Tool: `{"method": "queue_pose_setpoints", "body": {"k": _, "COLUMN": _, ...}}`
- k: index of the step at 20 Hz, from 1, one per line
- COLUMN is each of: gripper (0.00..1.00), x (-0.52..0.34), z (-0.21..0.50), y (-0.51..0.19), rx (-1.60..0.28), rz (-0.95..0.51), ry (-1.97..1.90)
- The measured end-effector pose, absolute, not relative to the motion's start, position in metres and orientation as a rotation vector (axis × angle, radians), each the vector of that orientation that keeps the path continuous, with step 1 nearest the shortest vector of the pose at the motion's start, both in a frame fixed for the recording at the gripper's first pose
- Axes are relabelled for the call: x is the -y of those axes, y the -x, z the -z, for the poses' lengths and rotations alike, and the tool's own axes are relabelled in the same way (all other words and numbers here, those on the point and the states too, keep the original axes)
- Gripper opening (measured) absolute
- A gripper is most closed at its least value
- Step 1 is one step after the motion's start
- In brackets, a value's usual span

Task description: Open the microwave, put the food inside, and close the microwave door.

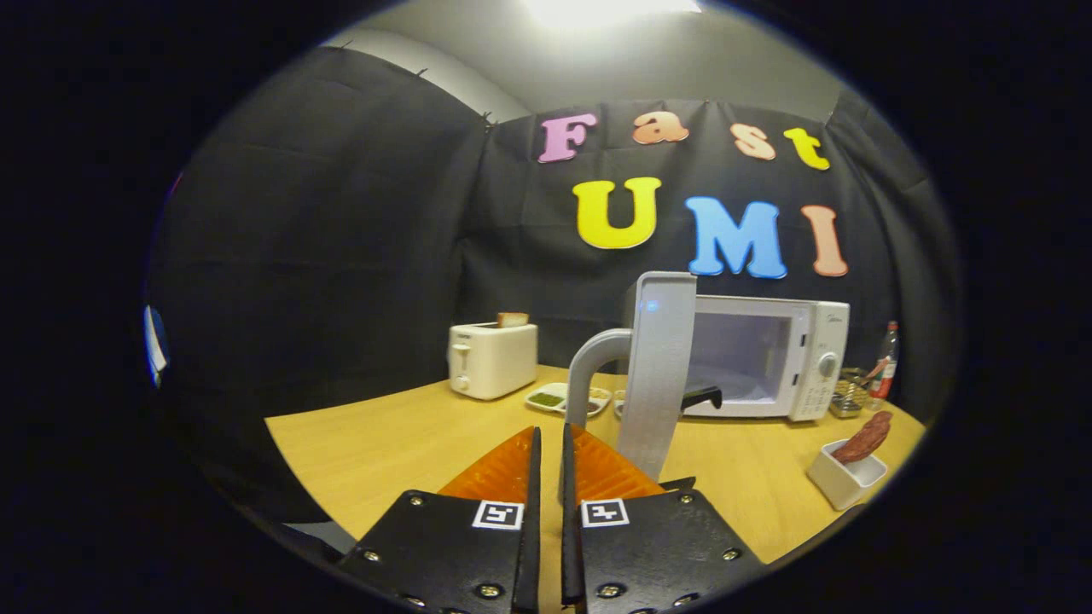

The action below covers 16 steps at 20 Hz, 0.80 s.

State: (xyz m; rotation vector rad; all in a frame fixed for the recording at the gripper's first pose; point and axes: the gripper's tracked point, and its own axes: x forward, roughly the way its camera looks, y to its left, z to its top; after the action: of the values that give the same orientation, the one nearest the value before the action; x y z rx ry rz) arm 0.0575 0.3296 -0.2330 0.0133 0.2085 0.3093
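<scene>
Tongs (548,439) clenched, gripping nothing, over wooden bench (384,443).
White microwave (768,358) beyond, its door (657,367) swung open.

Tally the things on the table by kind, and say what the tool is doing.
Appliances: 2, toaster and microwave, its door open
Dishes: 2, tray and white cup holding food
Bottles: 1, bottle
Total: 5
Tool: fingers close together, nothing between them, door handle just ahead.
</scene>
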Motion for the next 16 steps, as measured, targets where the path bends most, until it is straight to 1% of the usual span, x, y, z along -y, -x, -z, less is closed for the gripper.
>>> {"method": "queue_pose_setpoints", "body": {"k": 1, "gripper": 0.04, "x": -0.323, "z": 0.227, "y": -0.053, "rx": -0.205, "rz": -0.311, "ry": -0.015}}
{"method": "queue_pose_setpoints", "body": {"k": 4, "gripper": 0.04, "x": -0.302, "z": 0.218, "y": -0.051, "rx": -0.187, "rz": -0.312, "ry": -0.043}}
{"method": "queue_pose_setpoints", "body": {"k": 8, "gripper": 0.05, "x": -0.267, "z": 0.208, "y": -0.049, "rx": -0.197, "rz": -0.355, "ry": -0.094}}
{"method": "queue_pose_setpoints", "body": {"k": 10, "gripper": 0.37, "x": -0.244, "z": 0.201, "y": -0.049, "rx": -0.191, "rz": -0.375, "ry": -0.136}}
{"method": "queue_pose_setpoints", "body": {"k": 11, "gripper": 0.6, "x": -0.224, "z": 0.201, "y": -0.051, "rx": -0.198, "rz": -0.362, "ry": -0.148}}
{"method": "queue_pose_setpoints", "body": {"k": 12, "gripper": 0.68, "x": -0.203, "z": 0.204, "y": -0.055, "rx": -0.213, "rz": -0.333, "ry": -0.153}}
{"method": "queue_pose_setpoints", "body": {"k": 14, "gripper": 0.92, "x": -0.162, "z": 0.214, "y": -0.066, "rx": -0.242, "rz": -0.256, "ry": -0.162}}
{"method": "queue_pose_setpoints", "body": {"k": 15, "gripper": 0.96, "x": -0.14, "z": 0.218, "y": -0.069, "rx": -0.252, "rz": -0.218, "ry": -0.165}}
{"method": "queue_pose_setpoints", "body": {"k": 16, "gripper": 0.96, "x": -0.121, "z": 0.219, "y": -0.073, "rx": -0.254, "rz": -0.19, "ry": -0.171}}
